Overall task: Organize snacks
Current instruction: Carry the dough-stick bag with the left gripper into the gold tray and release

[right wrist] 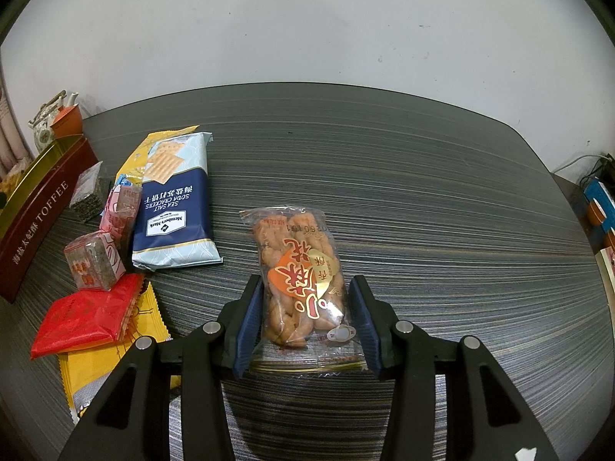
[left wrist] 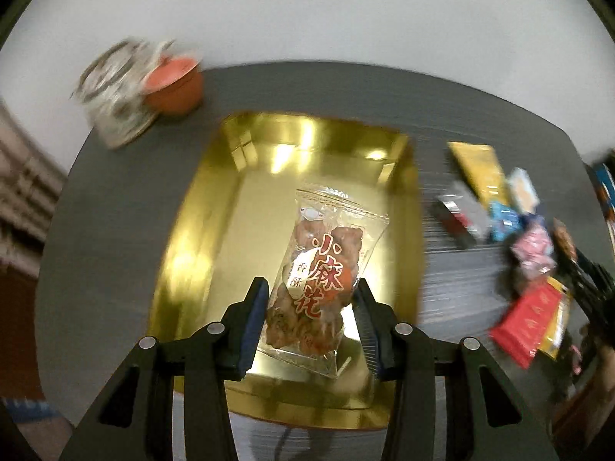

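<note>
Sorting is barely starting: the gold tray (left wrist: pixel 200 230) is holding nothing but the bag now over it. The left gripper (left wrist: pixel 310 303) is pinching a clear bag of fried twists (left wrist: pixel 321 269) above the tray floor. The right gripper (right wrist: pixel 306 299) is sitting open around a second bag of twists (right wrist: pixel 300 272) lying on the surface (right wrist: pixel 442 192), pads not yet touching. Only the right view is showing the cracker pack (right wrist: pixel 175 207), red packet (right wrist: pixel 86 313) and toffee box (right wrist: pixel 34 211) waiting.
</note>
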Tool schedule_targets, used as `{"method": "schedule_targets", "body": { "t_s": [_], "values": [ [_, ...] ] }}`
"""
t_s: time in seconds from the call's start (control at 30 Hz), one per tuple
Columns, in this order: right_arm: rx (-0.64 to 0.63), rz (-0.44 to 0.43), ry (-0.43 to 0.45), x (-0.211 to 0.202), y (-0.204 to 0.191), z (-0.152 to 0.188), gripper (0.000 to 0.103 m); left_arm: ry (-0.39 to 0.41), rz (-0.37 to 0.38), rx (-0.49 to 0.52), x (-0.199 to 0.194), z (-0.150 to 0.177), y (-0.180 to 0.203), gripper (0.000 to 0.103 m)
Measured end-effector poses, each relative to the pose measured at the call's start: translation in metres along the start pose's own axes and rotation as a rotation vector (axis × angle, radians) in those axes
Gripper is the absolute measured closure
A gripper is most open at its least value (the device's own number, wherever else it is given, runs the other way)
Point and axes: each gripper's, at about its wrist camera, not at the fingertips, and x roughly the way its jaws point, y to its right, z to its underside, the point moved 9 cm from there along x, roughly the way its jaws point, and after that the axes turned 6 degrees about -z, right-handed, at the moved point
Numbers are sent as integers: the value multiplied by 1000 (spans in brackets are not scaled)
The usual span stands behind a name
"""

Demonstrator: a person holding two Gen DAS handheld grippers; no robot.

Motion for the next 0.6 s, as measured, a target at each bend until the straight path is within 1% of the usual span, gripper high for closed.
{"method": "schedule_targets", "body": {
  "t_s": [0.13,0.27,0.3,0.6],
  "values": [
    [0,0,0,0,0,0,60,-41,-49,-61,19,13,-27,58],
    [0,0,0,0,0,0,60,-63,-53,-118,30,21,-48,58],
    [0,0,0,0,0,0,60,-51,-52,-99,32,21,-51,58],
    [-2,2,0,1,-1,0,60,-85,-73,-109,45,25,-65,58]
  ]
}}
